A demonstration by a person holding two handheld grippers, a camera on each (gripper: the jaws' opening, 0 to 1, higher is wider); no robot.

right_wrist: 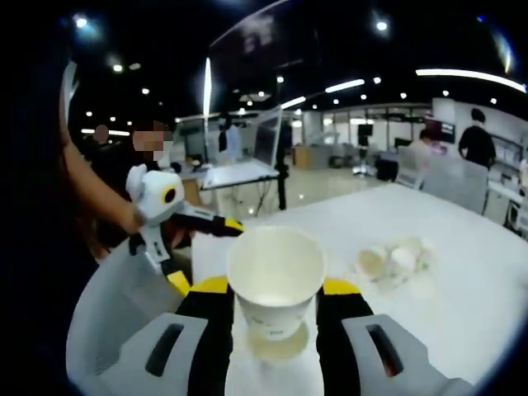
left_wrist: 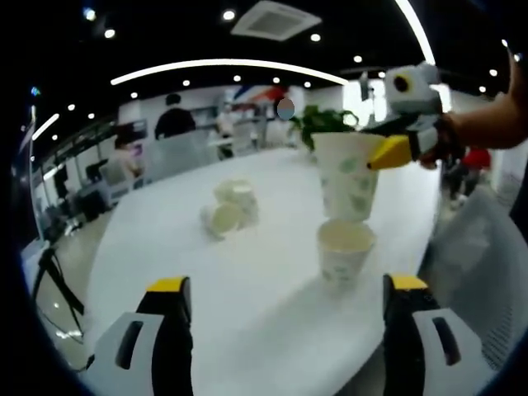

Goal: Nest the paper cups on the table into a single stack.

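Right now the right tool (right_wrist: pixel 274 307) is clamped on a paper cup (right_wrist: pixel 275 280), jaws pressed to both sides of its wall, mouth up and facing the camera. Directly below it, nearly on the same upright axis, stands a second cup (right_wrist: pixel 280 345) on the white surface (right_wrist: pixel 462 272); only its rim peeks out under the held cup's base in the right gripper view. So the coming move turns on a straight drop: held cup above, target cup below, both upright, w/ a gap between them.

The left gripper view shows that gap better: held cup (left_wrist: pixel 350 175) hangs clear above the standing cup (left_wrist: pixel 345 252), not touching, approx. centred, maybe a touch off to one side; the right tool (left_wrist: pixel 388 153) shows there pinching the rim area from the side. Left tool (left_wrist: pixel 285 309) is spread wide, holding nothing, low over the surface (left_wrist: pixel 247 330) and near the standing cup, so it's the nearer one to steady that cup if needed.

Further out, a small cluster of tipped cups (left_wrist: pixel 229 208) lies on its side, well apart from the pair; same cluster (right_wrist: pixel 394 258) in the right gripper view. Count unclear, blurred.
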